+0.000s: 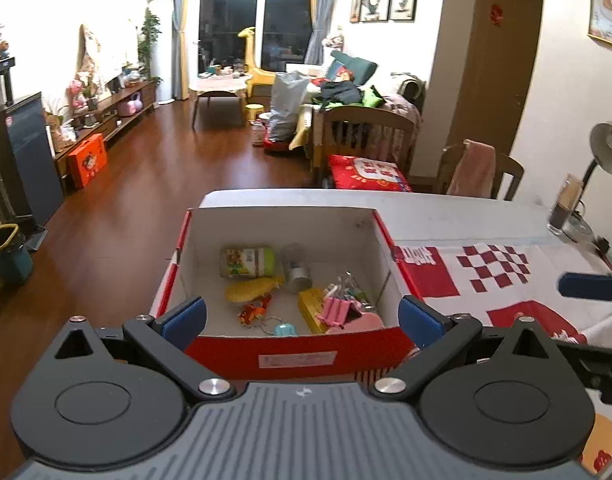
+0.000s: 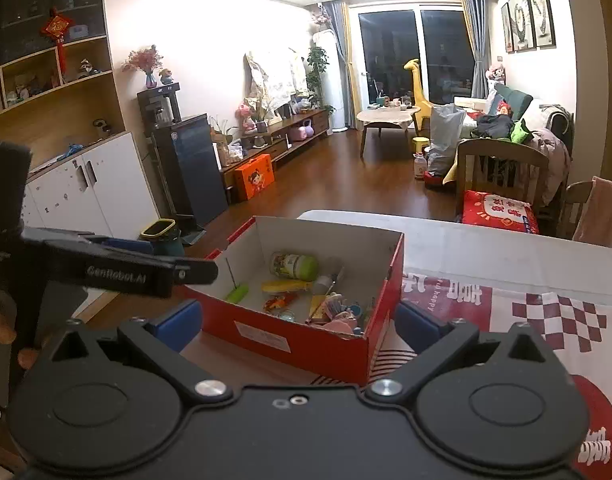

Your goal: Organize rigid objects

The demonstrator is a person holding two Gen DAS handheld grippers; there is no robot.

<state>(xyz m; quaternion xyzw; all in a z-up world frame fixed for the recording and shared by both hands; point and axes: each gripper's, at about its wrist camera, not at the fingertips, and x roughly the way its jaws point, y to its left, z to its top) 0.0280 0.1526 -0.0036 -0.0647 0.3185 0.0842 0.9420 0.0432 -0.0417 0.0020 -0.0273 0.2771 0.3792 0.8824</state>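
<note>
The white table (image 1: 446, 208) with its red and white patterned cloth (image 1: 502, 280) carries a red cardboard box with a white inside (image 1: 298, 354), standing at the near left part. Both the left gripper (image 1: 302, 314) and the right gripper (image 2: 298, 320) hover just before the box, fingers wide apart and holding nothing. Inside the box lie a green-capped printed jar (image 1: 248, 262), a clear bottle with a metal cap (image 1: 296, 270), a yellow banana-shaped toy (image 1: 252, 290), a pink comb-like piece (image 1: 336, 312) and other small things. No loose object shows on the cloth, so I judge the collecting nearly finished.
</note>
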